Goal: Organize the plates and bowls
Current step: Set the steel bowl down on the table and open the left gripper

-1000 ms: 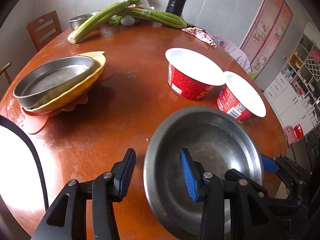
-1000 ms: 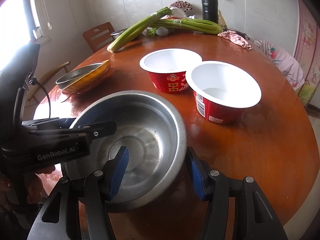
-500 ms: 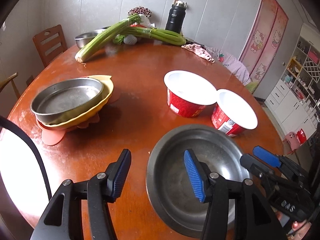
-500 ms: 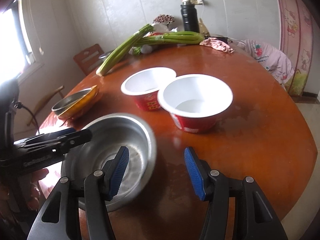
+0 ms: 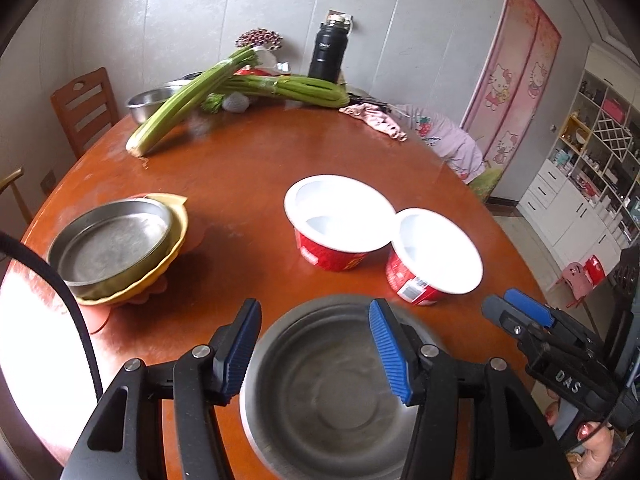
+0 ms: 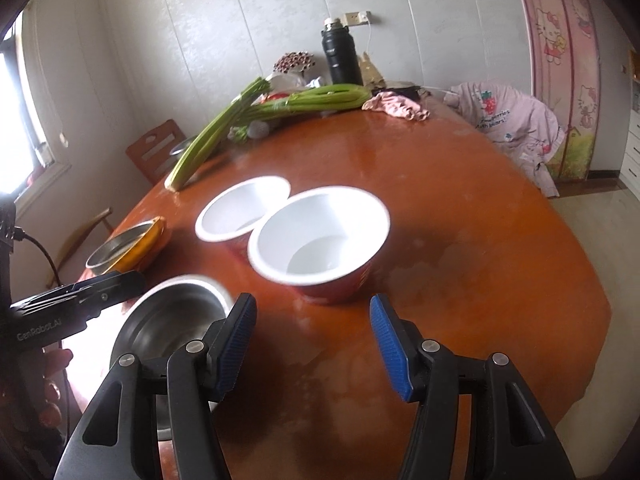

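Now left tool (image 5: pixel 316 354) spread over steel bowl (image 5: pixel 332 396) rim; right tool (image 6: pixel 314 346) spread, empty, bare table (image 6: pixel 480 248) ahead.

Pale panelled walls (image 5: pixel 192 20) enclose the room; a wooden chair (image 5: pixel 86 108) stands left, a pink cartoon-cat curtain (image 5: pixel 516 92) and white shelving (image 5: pixel 592 168) right, a bright window (image 6: pixel 16 92) beyond.

A home dining room. A round wooden worktop (image 5: pixel 248 184) carries everyday kitchen things: celery (image 5: pixel 188 96) along its far edge, a black flask (image 5: pixel 329 54) behind the celery, steel pans and paper bowls (image 5: pixel 340 220) nearer. Wooden chairs (image 5: pixel 84 108) stand at the worktop's left side, and a child's pink shirt (image 6: pixel 516 120) hangs over a seat at its right. Beyond that, a cartoon-cat door curtain (image 5: pixel 516 84) and white shelves (image 5: pixel 592 184) crowded with household items.
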Demonstrator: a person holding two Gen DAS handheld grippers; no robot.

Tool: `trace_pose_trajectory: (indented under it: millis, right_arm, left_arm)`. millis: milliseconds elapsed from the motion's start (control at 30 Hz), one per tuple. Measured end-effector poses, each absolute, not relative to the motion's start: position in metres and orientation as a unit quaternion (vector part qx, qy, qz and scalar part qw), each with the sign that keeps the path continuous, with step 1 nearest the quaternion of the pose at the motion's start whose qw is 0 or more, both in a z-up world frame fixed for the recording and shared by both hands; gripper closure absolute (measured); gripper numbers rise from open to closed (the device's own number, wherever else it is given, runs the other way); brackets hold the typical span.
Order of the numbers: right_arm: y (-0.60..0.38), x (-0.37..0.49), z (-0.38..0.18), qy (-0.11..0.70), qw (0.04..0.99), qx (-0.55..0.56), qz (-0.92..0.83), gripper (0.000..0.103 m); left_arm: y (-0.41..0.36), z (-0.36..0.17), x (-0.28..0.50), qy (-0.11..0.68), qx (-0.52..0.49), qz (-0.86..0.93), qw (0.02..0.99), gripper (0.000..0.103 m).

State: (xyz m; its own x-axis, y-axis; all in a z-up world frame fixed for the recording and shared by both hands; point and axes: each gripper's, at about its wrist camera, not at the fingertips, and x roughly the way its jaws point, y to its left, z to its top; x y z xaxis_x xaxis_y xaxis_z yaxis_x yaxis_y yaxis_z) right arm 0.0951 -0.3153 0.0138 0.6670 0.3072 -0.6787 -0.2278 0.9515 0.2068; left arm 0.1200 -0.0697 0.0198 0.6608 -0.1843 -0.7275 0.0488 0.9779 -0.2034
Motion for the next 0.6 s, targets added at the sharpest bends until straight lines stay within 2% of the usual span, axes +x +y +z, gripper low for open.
trace_pose_trajectory:
  millis: [600]
  right_arm:
    - [-0.353, 0.141, 0.016, 0.394, 0.906, 0.061, 0.142, 0.042]
  left_arm:
    - [-0.131, 0.02, 0.173, 0.459, -0.1, -0.101, 0.877, 0.047]
